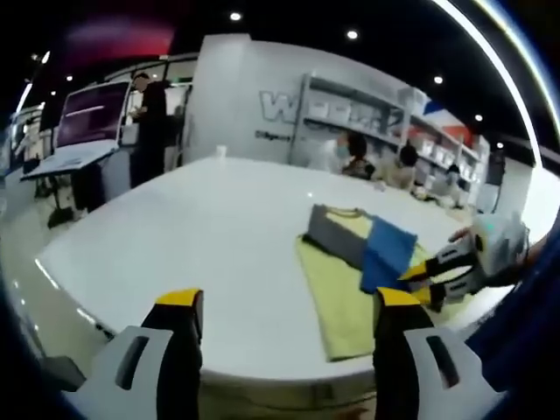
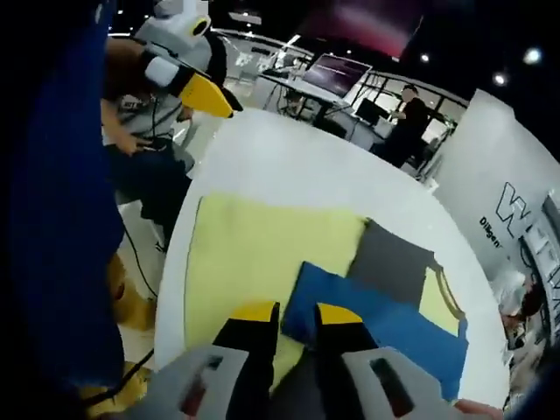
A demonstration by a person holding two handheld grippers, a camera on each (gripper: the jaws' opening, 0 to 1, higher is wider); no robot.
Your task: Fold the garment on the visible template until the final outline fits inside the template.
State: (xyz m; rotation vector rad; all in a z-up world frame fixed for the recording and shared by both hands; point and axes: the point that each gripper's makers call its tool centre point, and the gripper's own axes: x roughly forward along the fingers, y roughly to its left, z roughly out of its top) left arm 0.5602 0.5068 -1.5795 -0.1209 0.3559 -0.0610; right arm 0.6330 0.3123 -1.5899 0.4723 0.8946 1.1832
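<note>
Right gripper [image 2: 286, 317] nearly closed on blue sleeve [image 2: 367, 328]; carry inward over yellow template [image 2: 254, 254]; left gripper [image 1: 289, 306] wide open, empty.

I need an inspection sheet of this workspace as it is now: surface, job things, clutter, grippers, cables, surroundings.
Surface: white table, bare apart from the job's things.
Job's things: yellow-green template lies flat near the table's edge; garment, grey with blue sleeves, lies on it partly folded, its far end past the template's edge.
Clutter: nothing seen.
Grippers: left gripper hangs open above the table's near edge, holding nothing; right gripper has its jaws nearly together at a blue sleeve, grip cannot be told.
Cables: dark cables hang beside the table.
Surroundings: people stand and sit behind; shelves against a white wall; a screen at the left.
</note>
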